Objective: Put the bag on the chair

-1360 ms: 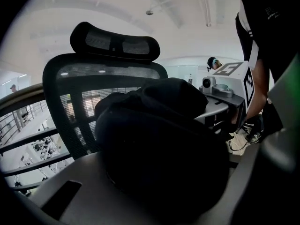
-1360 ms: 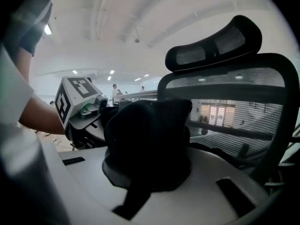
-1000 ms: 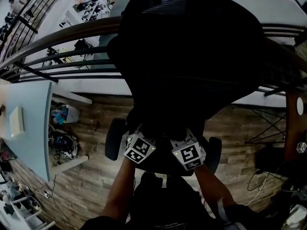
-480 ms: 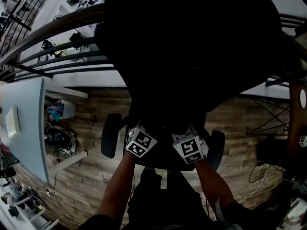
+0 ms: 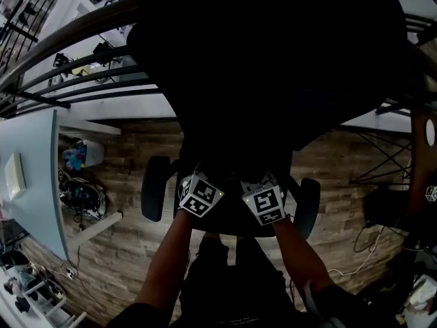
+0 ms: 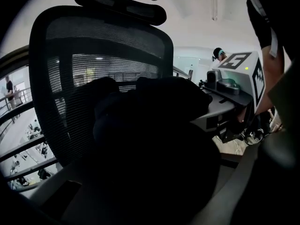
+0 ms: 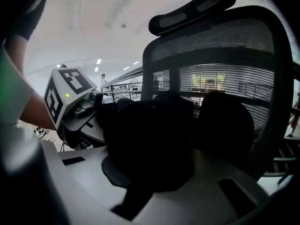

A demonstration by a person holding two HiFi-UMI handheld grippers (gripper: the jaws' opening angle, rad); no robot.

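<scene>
Office chair (image 7: 211, 46) is facing the person, mesh back upright. Black bag (image 7: 150, 139) is sitting low over the seat, just before the backrest; seat contact is not showing. Left gripper (image 5: 203, 183) is clamping a thick fold of it. Right gripper (image 5: 258, 188) is pinching thin material, jaws nearly together. Risk: strap (image 7: 133, 198) is trailing toward the right jaws and could snag on release, dragging the bag off.

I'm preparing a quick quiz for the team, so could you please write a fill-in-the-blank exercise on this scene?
The chair has a backrest of black ____.
Above the backrest sits a curved ____.
The bag in front of the backrest is ____ in colour.
Missing words: mesh; headrest; black.
</scene>
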